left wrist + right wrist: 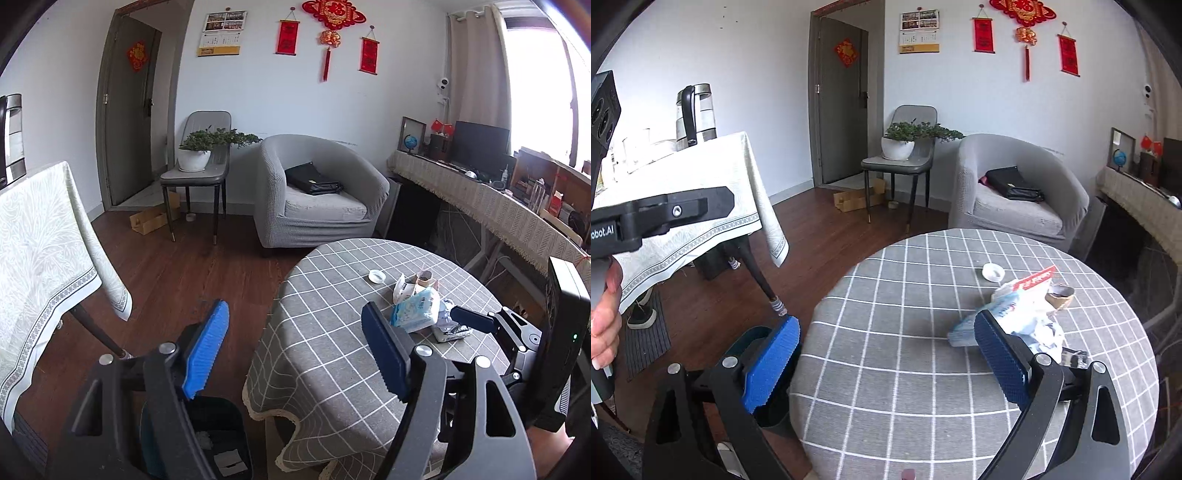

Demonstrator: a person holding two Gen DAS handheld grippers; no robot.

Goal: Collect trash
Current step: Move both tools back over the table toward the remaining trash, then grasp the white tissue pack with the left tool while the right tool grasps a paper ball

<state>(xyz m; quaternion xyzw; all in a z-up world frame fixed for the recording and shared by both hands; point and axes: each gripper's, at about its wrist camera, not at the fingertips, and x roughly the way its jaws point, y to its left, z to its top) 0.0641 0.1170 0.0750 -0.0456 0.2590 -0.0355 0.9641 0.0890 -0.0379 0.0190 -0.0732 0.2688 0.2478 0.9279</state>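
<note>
A round table with a grey checked cloth (332,350) (905,325) holds a heap of trash: a pale blue tissue pack (415,314) (964,334), a white wrapper with red print (1030,291), crumpled paper (452,326) (1049,332), a brown paper cup on its side (1060,295) and a small white cap (376,276) (993,272). My left gripper (295,354) is open and empty, left of the heap. My right gripper (886,365) is open and empty over the table's near side; its tip shows in the left wrist view (472,319) by the trash. A dark bin (218,435) (764,369) stands on the floor below.
A table with a white patterned cloth (44,251) (701,221) stands at the left, with a kettle (696,114). A grey armchair (317,192) with a black bag, a chair with a potted plant (195,151), and a long desk (498,206) stand behind.
</note>
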